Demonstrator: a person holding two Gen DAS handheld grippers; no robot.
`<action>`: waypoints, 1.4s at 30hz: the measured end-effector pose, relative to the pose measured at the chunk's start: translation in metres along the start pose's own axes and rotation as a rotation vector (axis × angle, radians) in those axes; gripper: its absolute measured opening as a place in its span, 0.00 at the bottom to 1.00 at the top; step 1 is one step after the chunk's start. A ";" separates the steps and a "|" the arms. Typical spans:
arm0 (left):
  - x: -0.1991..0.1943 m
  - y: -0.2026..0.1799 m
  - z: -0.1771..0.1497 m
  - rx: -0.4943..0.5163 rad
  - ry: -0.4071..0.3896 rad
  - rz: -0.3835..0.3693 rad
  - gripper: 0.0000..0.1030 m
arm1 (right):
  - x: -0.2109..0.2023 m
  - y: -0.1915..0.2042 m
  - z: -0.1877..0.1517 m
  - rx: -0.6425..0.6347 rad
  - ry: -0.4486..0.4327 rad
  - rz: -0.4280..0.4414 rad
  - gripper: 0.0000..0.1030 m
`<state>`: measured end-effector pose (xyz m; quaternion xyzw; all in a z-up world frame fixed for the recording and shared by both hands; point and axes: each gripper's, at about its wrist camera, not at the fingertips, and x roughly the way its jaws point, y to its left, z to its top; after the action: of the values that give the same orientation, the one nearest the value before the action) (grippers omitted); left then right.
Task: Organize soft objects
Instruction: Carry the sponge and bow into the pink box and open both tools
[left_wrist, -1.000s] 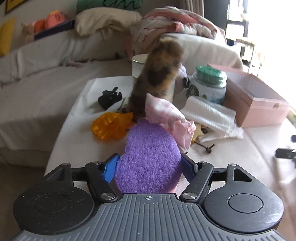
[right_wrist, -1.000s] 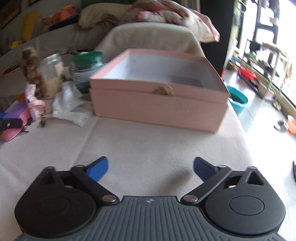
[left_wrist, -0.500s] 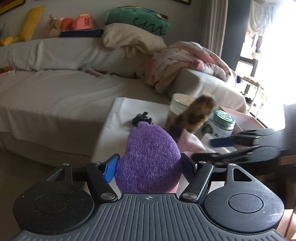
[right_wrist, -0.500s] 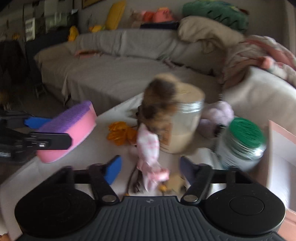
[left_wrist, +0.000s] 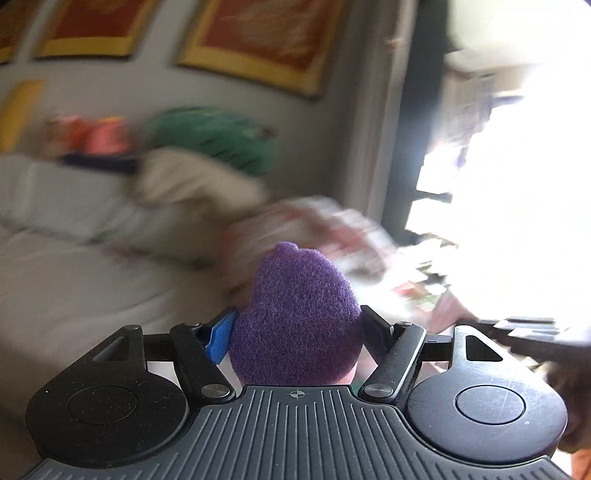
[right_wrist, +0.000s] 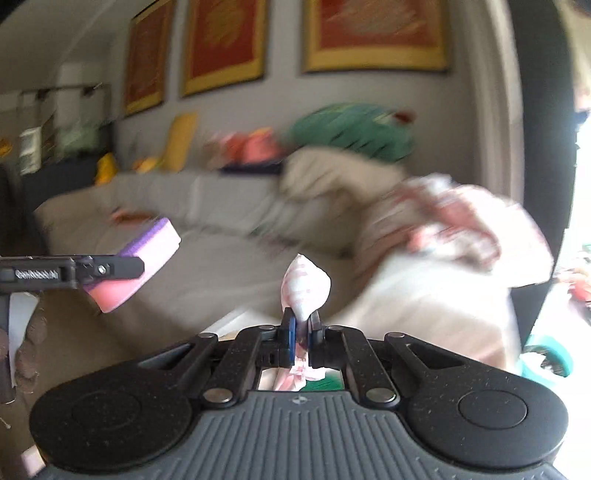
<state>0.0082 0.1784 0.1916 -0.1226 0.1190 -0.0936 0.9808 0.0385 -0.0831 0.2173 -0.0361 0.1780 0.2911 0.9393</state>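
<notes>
My left gripper (left_wrist: 295, 332) is shut on a purple-and-pink sponge (left_wrist: 295, 317) and holds it raised in the air; the sponge also shows at the left of the right wrist view (right_wrist: 147, 258), held by the left gripper (right_wrist: 110, 267). My right gripper (right_wrist: 300, 332) is shut on a pink-and-white patterned cloth (right_wrist: 304, 288), whose top sticks up between the fingers while its tail hangs below. Both views are blurred and tilted up toward the sofa and wall. The table is hidden.
A grey sofa (right_wrist: 221, 206) runs along the back wall with a green cushion (right_wrist: 351, 133), a beige pillow (left_wrist: 192, 181) and a pink floral blanket (right_wrist: 461, 221). Framed red pictures (right_wrist: 376, 33) hang above. A bright window (left_wrist: 517, 184) is at the right.
My right gripper has shut on the pink-and-white cloth and lifted it off the table. Both grippers have tilted up; the left still holds the sponge, now higher.
</notes>
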 end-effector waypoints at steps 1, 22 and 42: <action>0.015 -0.014 0.009 -0.001 -0.007 -0.054 0.73 | -0.006 -0.015 0.002 0.012 -0.014 -0.048 0.05; 0.212 -0.150 -0.102 0.328 0.459 -0.280 0.72 | -0.020 -0.096 -0.125 0.134 0.119 -0.294 0.64; 0.047 0.073 -0.105 -0.137 0.268 0.283 0.71 | -0.005 -0.020 -0.159 0.046 0.215 -0.142 0.65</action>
<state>0.0375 0.2147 0.0636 -0.1573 0.2704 0.0380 0.9490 -0.0036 -0.1297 0.0698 -0.0582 0.2813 0.2143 0.9336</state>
